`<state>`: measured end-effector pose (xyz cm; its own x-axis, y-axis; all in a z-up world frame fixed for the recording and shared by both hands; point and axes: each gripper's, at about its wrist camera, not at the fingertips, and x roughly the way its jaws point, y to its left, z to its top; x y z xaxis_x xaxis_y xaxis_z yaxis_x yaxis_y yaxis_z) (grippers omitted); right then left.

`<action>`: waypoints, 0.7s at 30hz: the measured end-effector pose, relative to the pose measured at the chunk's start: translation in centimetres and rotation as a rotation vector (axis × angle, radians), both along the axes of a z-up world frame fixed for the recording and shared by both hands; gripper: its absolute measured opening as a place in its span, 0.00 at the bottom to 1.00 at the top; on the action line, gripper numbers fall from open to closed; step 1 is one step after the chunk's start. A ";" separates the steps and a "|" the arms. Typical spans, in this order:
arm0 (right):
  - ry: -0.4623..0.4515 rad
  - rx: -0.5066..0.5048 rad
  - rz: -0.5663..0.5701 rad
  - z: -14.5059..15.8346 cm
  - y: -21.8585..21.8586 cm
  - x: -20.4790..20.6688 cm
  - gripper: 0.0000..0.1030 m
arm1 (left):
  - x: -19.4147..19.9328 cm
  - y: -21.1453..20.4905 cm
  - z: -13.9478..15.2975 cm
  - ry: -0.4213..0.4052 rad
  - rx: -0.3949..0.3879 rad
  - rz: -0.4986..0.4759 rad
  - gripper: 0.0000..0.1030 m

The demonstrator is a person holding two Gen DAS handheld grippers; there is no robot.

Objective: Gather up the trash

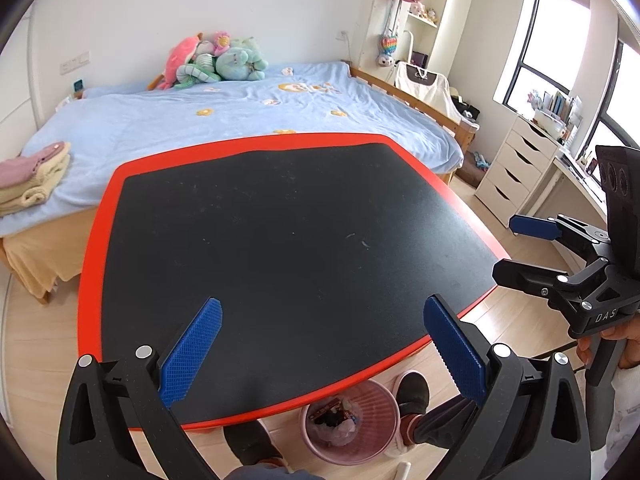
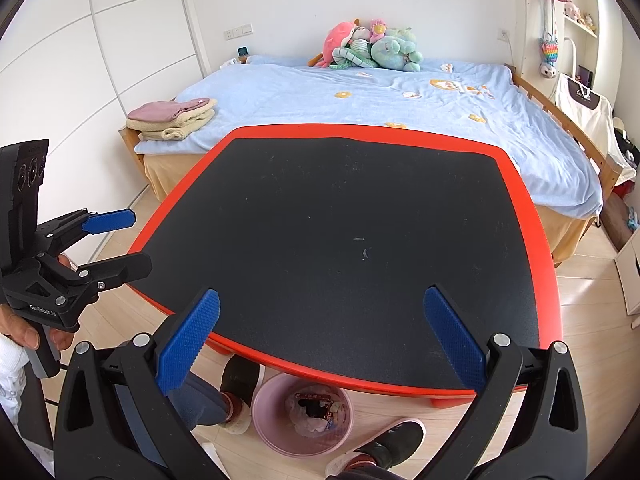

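A pink waste bin (image 1: 352, 454) (image 2: 304, 446) stands on the floor under the near edge of the table, holding wrappers and crumpled trash (image 1: 332, 416) (image 2: 312, 404). The black table top with a red rim (image 1: 280, 220) (image 2: 340, 208) carries only a few faint specks. My left gripper (image 1: 324, 350) hovers over the table's near edge, open, with nothing between its blue pads; the right wrist view shows it (image 2: 128, 242) off the table's left side. My right gripper (image 2: 322, 342) is open and holds nothing, and it appears (image 1: 516, 250) off the right side in the left wrist view.
The person's feet in dark slippers (image 1: 412, 396) (image 2: 240, 380) flank the bin. Behind the table is a bed with a blue cover (image 1: 240, 120) (image 2: 400, 100), plush toys (image 2: 372, 50) and folded towels (image 2: 172, 118). White drawers (image 1: 516, 164) stand at the right.
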<state>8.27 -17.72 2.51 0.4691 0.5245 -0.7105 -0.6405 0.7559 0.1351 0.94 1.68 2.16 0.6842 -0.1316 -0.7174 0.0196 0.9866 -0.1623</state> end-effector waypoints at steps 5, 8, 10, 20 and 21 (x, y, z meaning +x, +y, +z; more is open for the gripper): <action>0.000 -0.005 -0.003 -0.4 -0.3 0.0 0.97 | 0.0 0.0 0.0 -0.001 0.000 0.002 0.94; -0.002 -0.009 -0.005 -0.5 -0.4 0.1 0.97 | 0.0 -0.1 -0.1 0.000 0.000 0.002 0.94; -0.002 -0.010 -0.006 -0.4 -0.3 0.1 0.97 | 0.0 -0.1 0.0 0.000 0.000 0.002 0.94; -0.003 -0.011 -0.006 -0.4 -0.3 0.1 0.97 | 0.0 -0.2 -0.3 0.003 0.003 0.006 0.94; -0.002 -0.011 -0.006 -0.4 -0.3 0.1 0.97 | 0.0 -0.2 -0.4 0.002 0.003 0.005 0.94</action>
<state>8.36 -18.03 2.10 0.4738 0.5142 -0.7149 -0.6363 0.7611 0.1257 0.90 1.47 1.79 0.6830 -0.1264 -0.7194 0.0147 0.9871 -0.1595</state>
